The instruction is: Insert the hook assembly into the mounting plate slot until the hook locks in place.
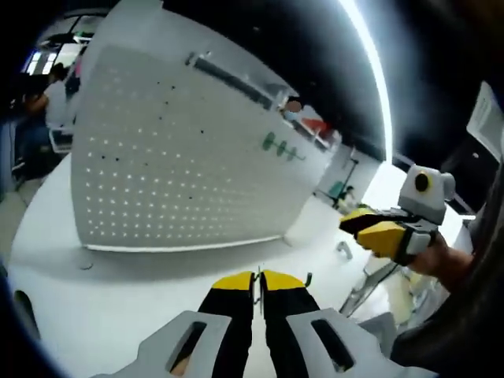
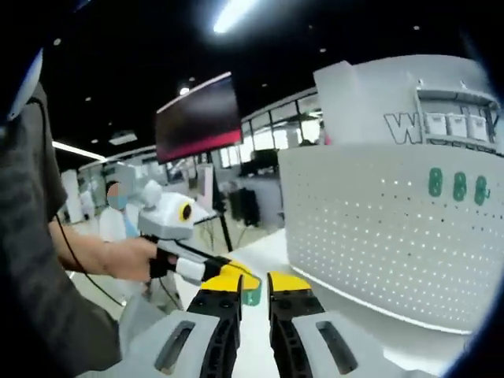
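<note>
The left gripper view looked from low over the white tabletop (image 1: 94, 315) toward the upright white perforated pegboard panel (image 1: 173, 165), fairly near. The right gripper view faced the same panel (image 2: 378, 228) from its side, tilted upward. Both shared the panel and its three green pegs (image 1: 282, 148) (image 2: 458, 183).

Looking like an open-plan office or lab floor: long ceiling light strips (image 1: 370, 63) are glowing overhead, a big dark screen (image 2: 198, 118) is standing on a stand, people sitting at desks (image 1: 39, 110) behind.
</note>
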Tool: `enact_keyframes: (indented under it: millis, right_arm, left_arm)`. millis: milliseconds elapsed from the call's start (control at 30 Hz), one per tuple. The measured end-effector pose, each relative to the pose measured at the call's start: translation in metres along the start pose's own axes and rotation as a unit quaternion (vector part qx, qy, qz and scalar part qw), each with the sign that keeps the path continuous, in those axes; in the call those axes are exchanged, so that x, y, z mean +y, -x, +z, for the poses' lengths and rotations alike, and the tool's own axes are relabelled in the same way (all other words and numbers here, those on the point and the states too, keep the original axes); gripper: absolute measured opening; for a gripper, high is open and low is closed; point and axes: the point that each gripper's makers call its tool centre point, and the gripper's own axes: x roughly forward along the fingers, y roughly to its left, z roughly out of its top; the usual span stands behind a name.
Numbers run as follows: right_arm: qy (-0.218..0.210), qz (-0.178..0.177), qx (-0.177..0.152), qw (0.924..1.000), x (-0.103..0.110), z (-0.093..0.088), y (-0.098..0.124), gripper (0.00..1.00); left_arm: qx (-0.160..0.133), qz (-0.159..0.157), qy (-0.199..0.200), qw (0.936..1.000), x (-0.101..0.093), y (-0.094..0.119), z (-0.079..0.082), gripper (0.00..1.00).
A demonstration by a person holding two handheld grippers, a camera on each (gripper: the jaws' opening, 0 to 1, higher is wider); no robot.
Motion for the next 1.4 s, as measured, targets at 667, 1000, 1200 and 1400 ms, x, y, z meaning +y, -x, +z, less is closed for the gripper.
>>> enact_keyframes:
  millis: [667,1000,1200,1400]
  right_arm:
    - [0.043,-0.022,0.087,0.995,0.004,-0.036,-0.02,0.1]
    - [0.073,-0.032,0.095,0.9923,-0.001,-0.041,-0.022,0.06]
    - [0.071,-0.036,0.084,0.9933,-0.003,-0.037,-0.022,0.02]
    - [0.066,-0.036,0.082,0.9938,-0.003,-0.037,-0.022,0.02]
  left_arm:
    - [-0.015,-0.03,0.027,0.9991,-0.027,-0.01,0.002,0.03]
    - [-0.023,-0.036,0.044,0.9981,-0.028,-0.011,0.003,0.03]
    - [-0.03,-0.039,0.05,0.9975,-0.03,-0.01,0.004,0.03]
    - [-0.03,-0.037,0.051,0.9976,-0.03,-0.01,0.004,0.03]
